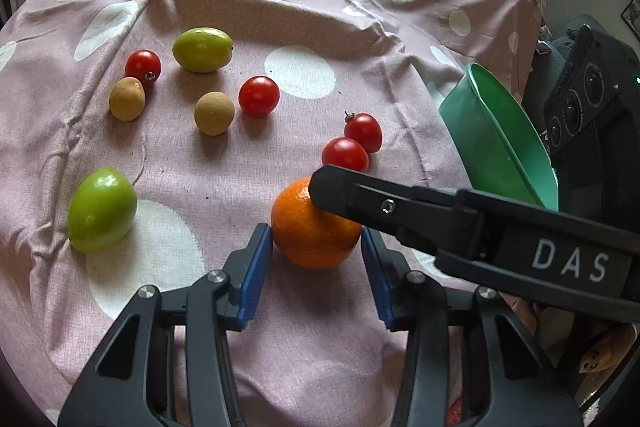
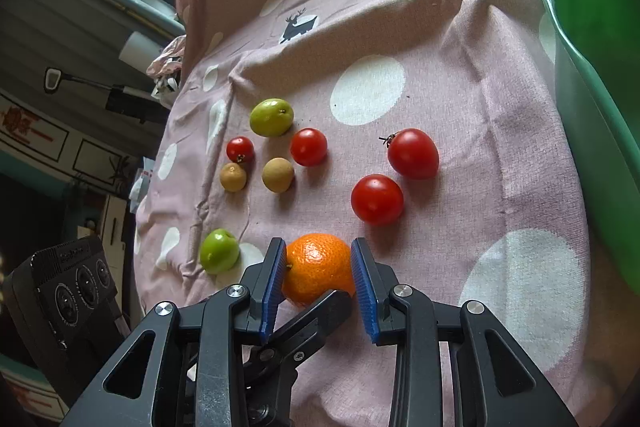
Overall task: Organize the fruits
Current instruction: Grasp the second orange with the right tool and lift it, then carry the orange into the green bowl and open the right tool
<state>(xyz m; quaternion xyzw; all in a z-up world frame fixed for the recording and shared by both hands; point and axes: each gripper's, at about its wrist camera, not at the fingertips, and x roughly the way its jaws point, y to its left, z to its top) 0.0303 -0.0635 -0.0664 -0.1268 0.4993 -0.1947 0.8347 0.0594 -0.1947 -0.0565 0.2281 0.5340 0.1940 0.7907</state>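
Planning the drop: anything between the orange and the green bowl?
No fruit does. In the right wrist view bare cloth runs from orange to bowl; the two nearest tomatoes lie off that line. In the left wrist view only the right gripper crosses it.

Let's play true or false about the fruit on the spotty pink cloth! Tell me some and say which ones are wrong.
1. Four small red tomatoes lie on the pink cloth with white dots. True.
2. The round orange fruit sits inside the green plastic bowl. False: it is on the cloth, between the blue pads of the left gripper and the right gripper.
3. There are two shiny green oval fruits. True.
4. There are three small tan round fruits. False: only two.
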